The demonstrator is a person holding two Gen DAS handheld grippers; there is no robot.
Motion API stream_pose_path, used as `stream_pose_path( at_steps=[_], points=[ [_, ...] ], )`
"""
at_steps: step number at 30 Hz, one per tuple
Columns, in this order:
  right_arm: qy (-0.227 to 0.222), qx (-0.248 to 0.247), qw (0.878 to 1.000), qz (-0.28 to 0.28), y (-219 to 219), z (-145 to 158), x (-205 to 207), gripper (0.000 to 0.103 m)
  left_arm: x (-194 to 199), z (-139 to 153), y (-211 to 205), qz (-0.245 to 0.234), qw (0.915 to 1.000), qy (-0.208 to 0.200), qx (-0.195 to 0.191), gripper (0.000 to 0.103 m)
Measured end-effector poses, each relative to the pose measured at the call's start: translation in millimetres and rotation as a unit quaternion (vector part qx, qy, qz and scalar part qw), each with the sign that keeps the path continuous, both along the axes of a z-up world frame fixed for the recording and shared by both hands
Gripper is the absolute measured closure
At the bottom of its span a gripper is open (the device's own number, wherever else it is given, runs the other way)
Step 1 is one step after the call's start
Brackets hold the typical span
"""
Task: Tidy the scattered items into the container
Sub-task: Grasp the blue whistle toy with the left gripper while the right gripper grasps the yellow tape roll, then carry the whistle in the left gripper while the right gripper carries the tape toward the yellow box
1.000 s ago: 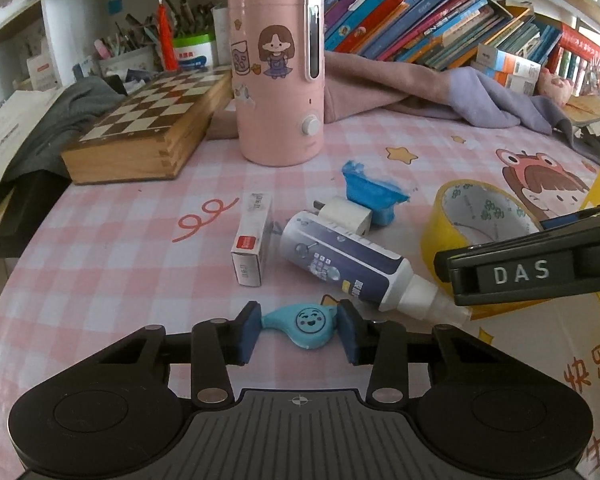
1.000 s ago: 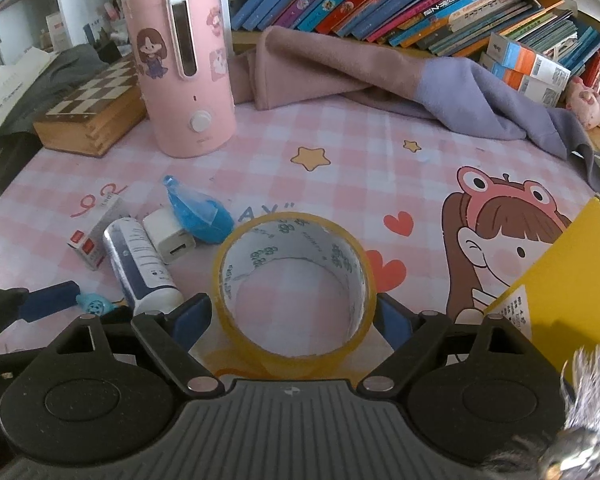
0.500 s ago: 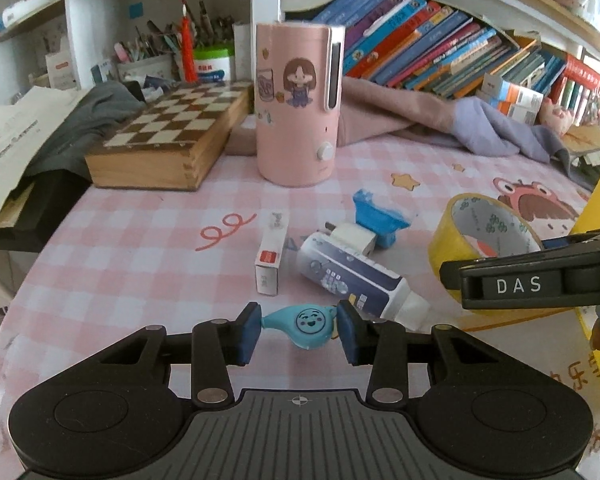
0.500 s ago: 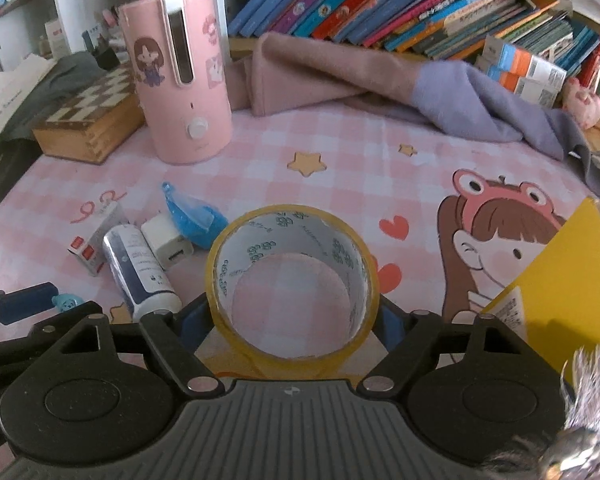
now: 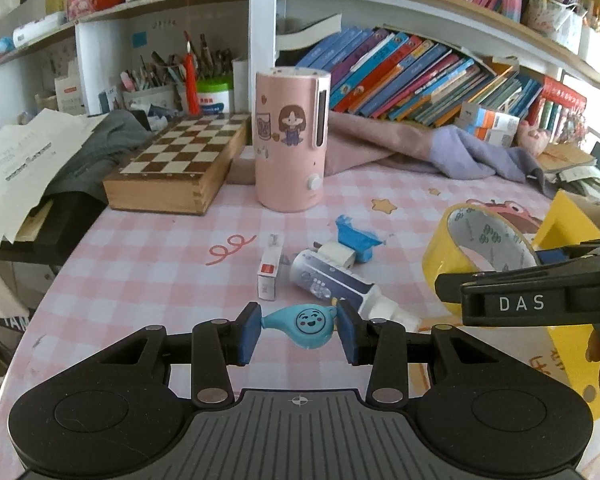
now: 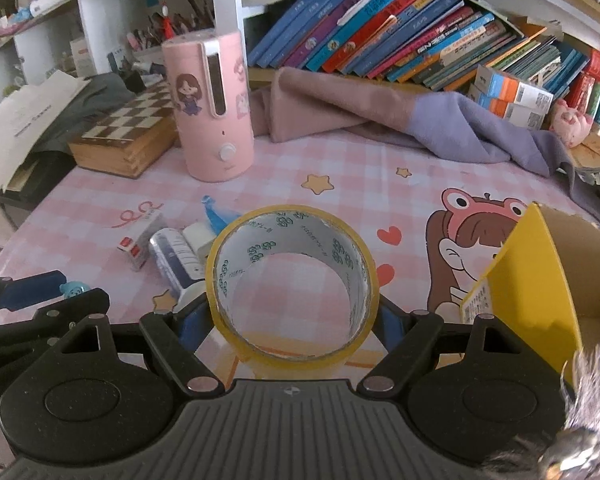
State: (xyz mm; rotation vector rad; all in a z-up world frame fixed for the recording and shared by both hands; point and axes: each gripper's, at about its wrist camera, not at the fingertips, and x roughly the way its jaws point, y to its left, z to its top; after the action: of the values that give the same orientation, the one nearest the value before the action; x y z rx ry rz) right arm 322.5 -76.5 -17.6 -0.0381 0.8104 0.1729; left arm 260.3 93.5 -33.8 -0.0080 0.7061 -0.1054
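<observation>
Left gripper (image 5: 299, 330) clamps a blue smiley whistle (image 5: 305, 326), right gripper (image 6: 292, 314) grips the yellow tape roll (image 6: 292, 280), both raised for transfer toward the yellow box (image 6: 540, 284)

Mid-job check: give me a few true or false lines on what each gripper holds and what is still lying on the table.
1. The left gripper holds a blue whistle. True.
2. The right gripper holds the bottle. False: it is shut on the yellow tape roll; the bottle lies on the table.
3. The tape roll already sits inside the yellow box. False: it is held to the left of the box.
4. A small red-and-white carton lies left of the bottle. True.
5. The pink humidifier lies on its side. False: it stands upright.
</observation>
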Motion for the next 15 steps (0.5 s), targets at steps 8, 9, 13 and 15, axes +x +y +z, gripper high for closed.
stream_pose_path(
  at_steps=[8,9,13,15],
  points=[
    [-0.02,0.002,1.0,0.001,-1.7,14.5,-30.7,0.023,-26.1,16.3,0.2,-0.01,0.9997,-0.019,-0.011,0.064],
    [-0.021,0.002,1.0,0.002,-2.2,15.9,-34.5,0.023,-29.8,18.5,0.3,-0.011,0.9996,-0.021,-0.013,0.064],
    [-0.027,0.001,1.0,0.009,-3.7,21.3,-53.9,0.023,-46.4,26.5,1.1,-0.015,0.9993,-0.029,-0.019,0.064],
    [-0.032,0.001,0.999,0.011,-5.1,24.3,-64.9,0.023,-55.1,30.0,2.4,-0.016,0.9991,-0.032,-0.021,0.064]
  ],
)
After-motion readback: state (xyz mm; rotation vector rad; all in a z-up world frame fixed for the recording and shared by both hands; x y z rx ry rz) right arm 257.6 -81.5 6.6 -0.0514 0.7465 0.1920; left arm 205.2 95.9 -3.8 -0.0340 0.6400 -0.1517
